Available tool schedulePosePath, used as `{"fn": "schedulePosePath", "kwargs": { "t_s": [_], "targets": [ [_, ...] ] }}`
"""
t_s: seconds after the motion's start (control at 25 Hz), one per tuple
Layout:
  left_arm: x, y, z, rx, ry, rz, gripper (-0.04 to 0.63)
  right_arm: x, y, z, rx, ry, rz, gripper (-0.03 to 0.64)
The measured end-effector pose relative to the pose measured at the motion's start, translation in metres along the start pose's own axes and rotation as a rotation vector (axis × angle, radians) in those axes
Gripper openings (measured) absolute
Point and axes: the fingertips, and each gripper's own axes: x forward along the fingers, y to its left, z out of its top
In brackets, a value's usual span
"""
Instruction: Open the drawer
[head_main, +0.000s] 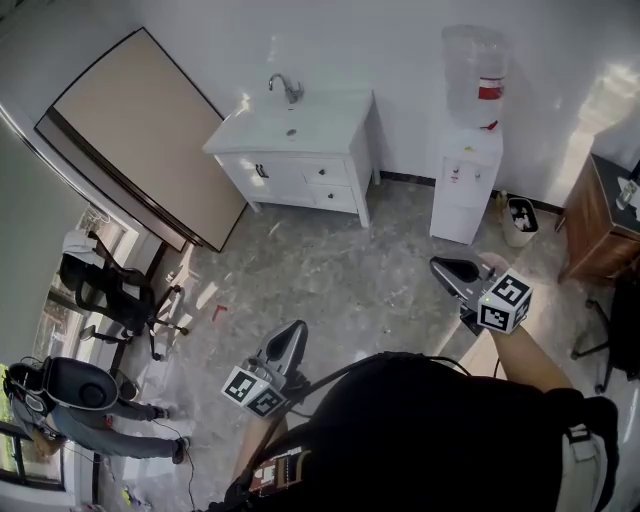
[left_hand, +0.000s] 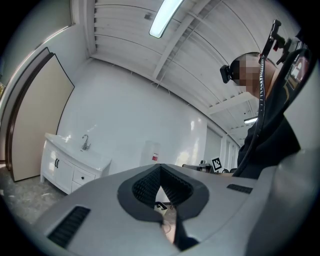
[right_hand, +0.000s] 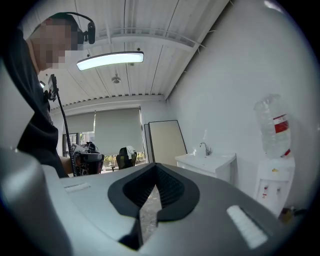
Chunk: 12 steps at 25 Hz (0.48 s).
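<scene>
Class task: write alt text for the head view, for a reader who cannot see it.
Seen from above, a person in a black top holds a grey two-jaw left gripper and right gripper, both empty, over a grey mottled floor. Ahead stands a white sink cabinet with its drawers shut, a white water dispenser beside it.

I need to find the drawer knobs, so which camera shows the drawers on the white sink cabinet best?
The head view: both drawers face the camera, knobs visible, on the sink cabinet. The left gripper view shows them small and angled. The right gripper view shows the cabinet far off, drawers indiscernible.
</scene>
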Motion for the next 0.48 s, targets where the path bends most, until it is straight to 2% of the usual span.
{"fn": "schedulePosePath", "kwargs": {
  "t_s": [0.24, 0.48],
  "targets": [
    [0.029, 0.015, -0.006, -0.015, 0.013, -0.039, -0.009, 0.004, -0.027, -0.01, 0.029, 0.008, -0.04, -0.001],
    [0.052, 0.067, -0.006, -0.048, 0.022, -0.104, -0.009, 0.043, -0.036, -0.003, -0.015, 0.033, -0.085, -0.002]
  ]
}}
